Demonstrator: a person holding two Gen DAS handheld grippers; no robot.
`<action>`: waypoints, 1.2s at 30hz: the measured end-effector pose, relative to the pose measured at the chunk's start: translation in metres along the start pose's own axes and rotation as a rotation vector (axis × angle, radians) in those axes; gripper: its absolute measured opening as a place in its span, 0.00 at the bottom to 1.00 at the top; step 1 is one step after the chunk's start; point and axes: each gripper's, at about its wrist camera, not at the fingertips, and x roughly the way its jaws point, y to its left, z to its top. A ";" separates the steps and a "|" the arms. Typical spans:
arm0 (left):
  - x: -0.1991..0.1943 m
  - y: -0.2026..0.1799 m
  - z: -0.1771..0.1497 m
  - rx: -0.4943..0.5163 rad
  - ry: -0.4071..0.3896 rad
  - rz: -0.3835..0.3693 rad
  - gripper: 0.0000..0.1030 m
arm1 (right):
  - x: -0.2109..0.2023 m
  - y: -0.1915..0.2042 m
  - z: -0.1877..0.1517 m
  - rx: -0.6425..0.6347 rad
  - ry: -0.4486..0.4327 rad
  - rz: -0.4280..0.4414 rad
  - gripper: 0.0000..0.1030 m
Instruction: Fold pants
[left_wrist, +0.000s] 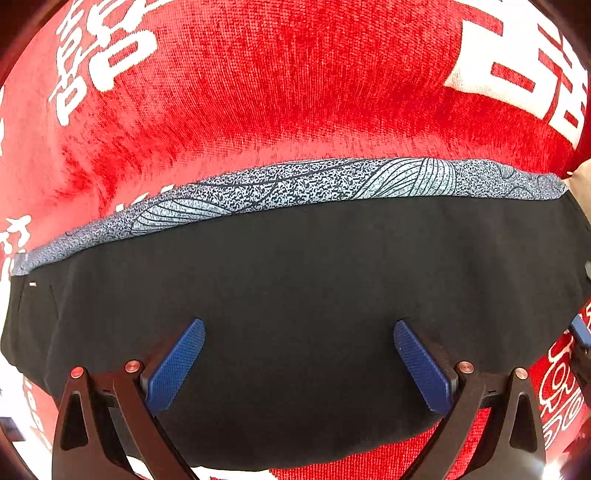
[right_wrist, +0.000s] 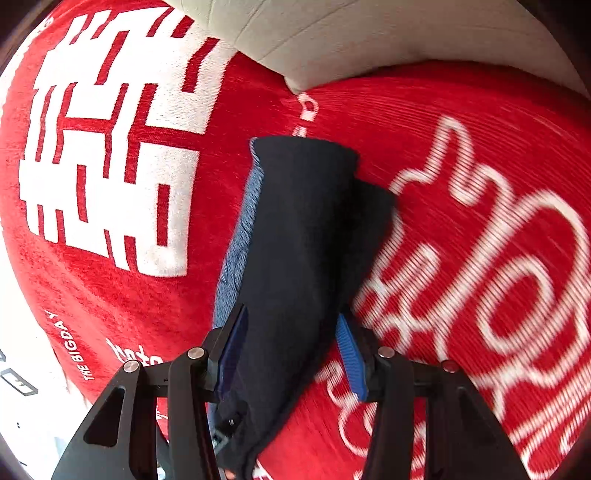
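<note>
The pants (left_wrist: 303, 280) are black with a grey-blue patterned layer showing along the far edge. They lie folded on a red blanket. My left gripper (left_wrist: 299, 332) is open, its blue pads spread wide just above the black cloth, holding nothing. In the right wrist view the folded pants (right_wrist: 299, 236) run away from the camera between the fingers of my right gripper (right_wrist: 291, 328). The jaws stand partly apart with the cloth between them. I cannot tell whether they pinch it.
The red blanket (left_wrist: 295, 92) with large white lettering covers the surface in both views (right_wrist: 480, 184). A beige cushion (right_wrist: 332, 33) lies at the far edge in the right wrist view. A white floor strip (right_wrist: 22, 350) shows at the lower left.
</note>
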 end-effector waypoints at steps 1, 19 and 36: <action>-0.001 -0.001 0.001 0.010 -0.002 0.002 1.00 | 0.003 0.002 0.003 -0.009 -0.003 0.004 0.51; -0.023 -0.055 -0.024 0.147 -0.177 -0.051 0.47 | 0.013 0.134 -0.015 -0.506 0.077 -0.117 0.13; -0.086 0.175 -0.028 -0.117 -0.145 -0.150 0.81 | 0.095 0.259 -0.201 -1.156 0.248 -0.320 0.13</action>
